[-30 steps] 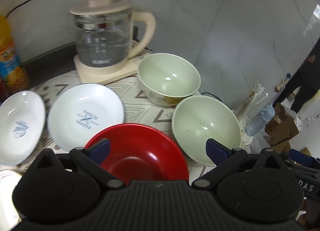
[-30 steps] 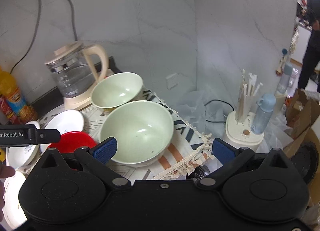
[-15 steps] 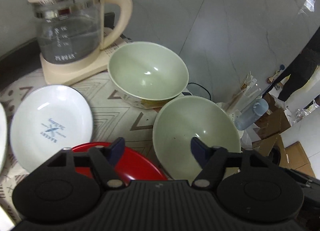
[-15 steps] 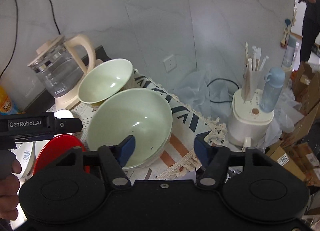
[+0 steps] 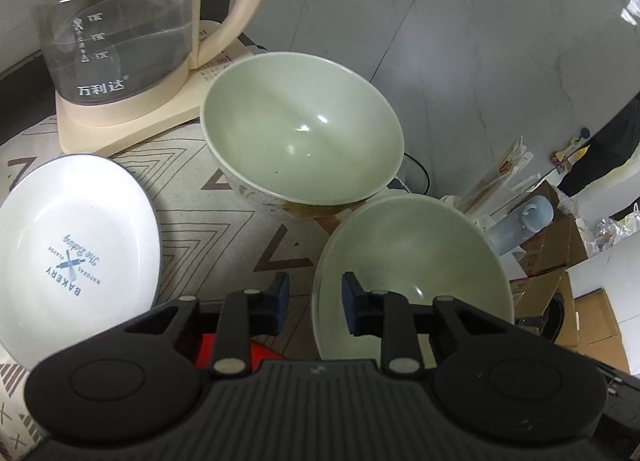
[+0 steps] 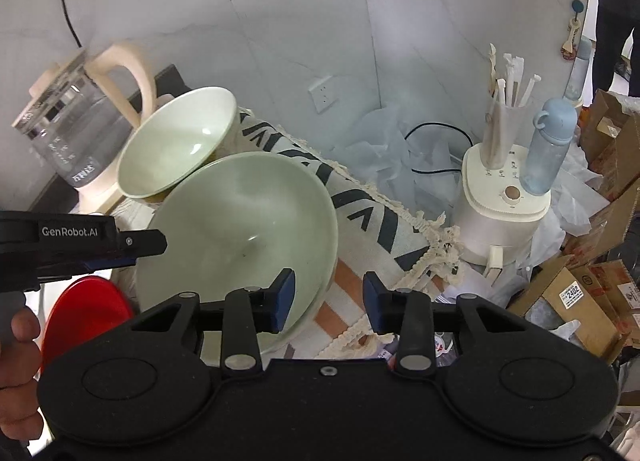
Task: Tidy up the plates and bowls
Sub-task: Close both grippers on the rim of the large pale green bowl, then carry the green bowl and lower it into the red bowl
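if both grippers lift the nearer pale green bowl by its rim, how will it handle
The nearer pale green glazed bowl looks rigid and probably ceramic, so likely weighty and breakable. Its glossy rim may slip between the pads. It sits tilted beside the farther green bowl, so it could knock that.

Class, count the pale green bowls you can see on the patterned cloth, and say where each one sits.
2. The far green bowl sits beside the kettle; the near green bowl sits in front of it, toward the cloth's fringed edge. Others may be hidden.
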`<state>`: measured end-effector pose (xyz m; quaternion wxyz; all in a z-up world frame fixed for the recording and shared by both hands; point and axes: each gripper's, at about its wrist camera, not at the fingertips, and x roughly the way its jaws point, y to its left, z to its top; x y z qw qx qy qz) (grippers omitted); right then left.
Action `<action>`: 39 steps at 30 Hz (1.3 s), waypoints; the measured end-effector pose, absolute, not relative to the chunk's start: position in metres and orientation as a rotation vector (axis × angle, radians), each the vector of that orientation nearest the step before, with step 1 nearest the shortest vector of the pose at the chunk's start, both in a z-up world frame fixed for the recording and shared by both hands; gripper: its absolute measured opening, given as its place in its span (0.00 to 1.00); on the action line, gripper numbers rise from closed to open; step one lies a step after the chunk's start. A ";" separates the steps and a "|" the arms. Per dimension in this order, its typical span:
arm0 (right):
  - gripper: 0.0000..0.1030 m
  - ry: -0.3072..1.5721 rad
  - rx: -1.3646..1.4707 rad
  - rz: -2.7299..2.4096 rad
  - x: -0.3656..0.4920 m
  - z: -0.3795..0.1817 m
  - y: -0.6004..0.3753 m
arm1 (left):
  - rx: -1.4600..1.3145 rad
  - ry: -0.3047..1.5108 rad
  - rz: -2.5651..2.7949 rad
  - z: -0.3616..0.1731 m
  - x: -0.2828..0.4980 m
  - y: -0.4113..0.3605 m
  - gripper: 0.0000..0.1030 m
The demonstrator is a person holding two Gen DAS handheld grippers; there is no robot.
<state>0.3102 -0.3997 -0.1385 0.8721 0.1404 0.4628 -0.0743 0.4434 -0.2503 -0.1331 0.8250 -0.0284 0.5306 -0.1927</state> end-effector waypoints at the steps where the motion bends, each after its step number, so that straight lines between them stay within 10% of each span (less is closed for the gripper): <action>1: 0.36 0.969 0.290 -0.161 0.312 -0.139 -0.400 | -0.058 1.134 -0.411 -0.135 0.444 -0.252 0.23; 7: 0.13 1.006 0.346 -0.152 0.320 -0.154 -0.404 | -0.054 1.164 -0.411 -0.142 0.446 -0.257 0.06; 39: 0.12 0.843 0.266 0.014 0.309 -0.081 -0.386 | -0.140 0.983 -0.242 -0.059 0.391 -0.212 0.05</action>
